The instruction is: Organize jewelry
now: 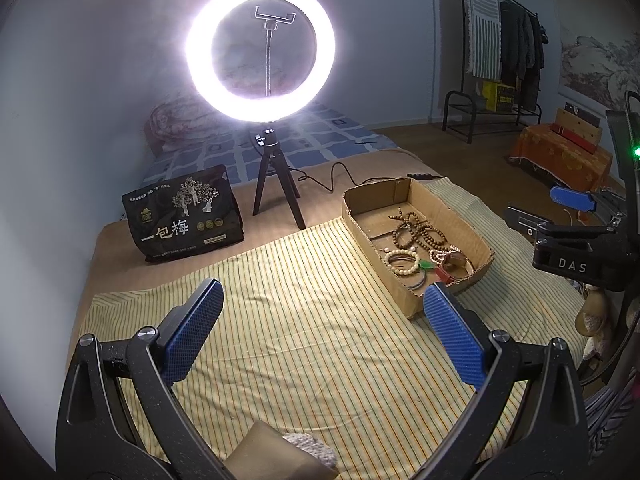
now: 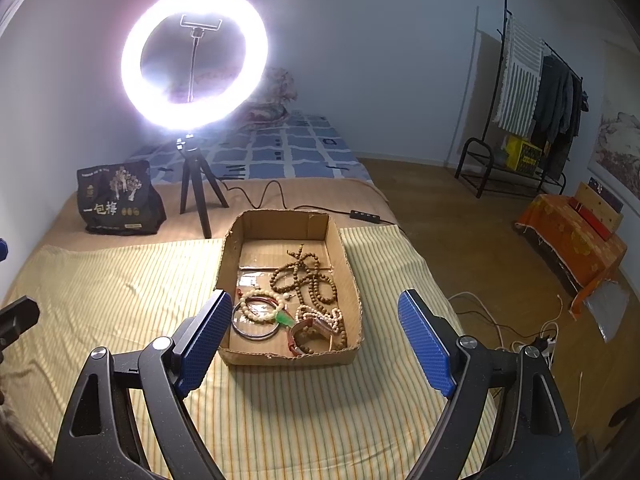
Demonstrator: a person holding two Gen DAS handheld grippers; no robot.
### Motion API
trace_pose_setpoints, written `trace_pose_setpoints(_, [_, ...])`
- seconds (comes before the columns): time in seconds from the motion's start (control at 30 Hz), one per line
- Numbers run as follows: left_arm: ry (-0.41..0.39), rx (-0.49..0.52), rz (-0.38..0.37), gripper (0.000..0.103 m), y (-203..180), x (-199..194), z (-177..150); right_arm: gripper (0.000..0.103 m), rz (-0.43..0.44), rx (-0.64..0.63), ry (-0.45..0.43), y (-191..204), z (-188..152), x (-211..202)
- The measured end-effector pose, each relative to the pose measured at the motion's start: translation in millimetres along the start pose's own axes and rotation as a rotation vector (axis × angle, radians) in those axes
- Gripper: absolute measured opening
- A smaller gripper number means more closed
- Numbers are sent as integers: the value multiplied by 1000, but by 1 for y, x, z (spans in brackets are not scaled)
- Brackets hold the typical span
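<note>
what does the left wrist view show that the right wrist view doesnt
Only the left wrist view shows the right hand-held gripper from outside, at its right edge. Only the right wrist view shows white cables and a power strip on the floor. Both share the cardboard box of bracelets and beads, the striped cloth, the ring light and the black bag.

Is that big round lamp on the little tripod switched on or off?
On. The round ring lamp glows bright white all the way around, flaring against the wall and lighting the striped yellow cloth below.
</note>
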State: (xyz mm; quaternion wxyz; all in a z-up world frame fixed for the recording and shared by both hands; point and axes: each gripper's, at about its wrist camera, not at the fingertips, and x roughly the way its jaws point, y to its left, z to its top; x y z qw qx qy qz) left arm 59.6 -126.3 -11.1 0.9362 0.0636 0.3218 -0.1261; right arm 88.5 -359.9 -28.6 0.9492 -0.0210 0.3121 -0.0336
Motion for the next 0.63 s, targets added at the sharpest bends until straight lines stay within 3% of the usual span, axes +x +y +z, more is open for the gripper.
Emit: trace_pose_setpoints(0.63, [1,-29,21,102,6,-2,2,85,-1,-22,21,3,0,6])
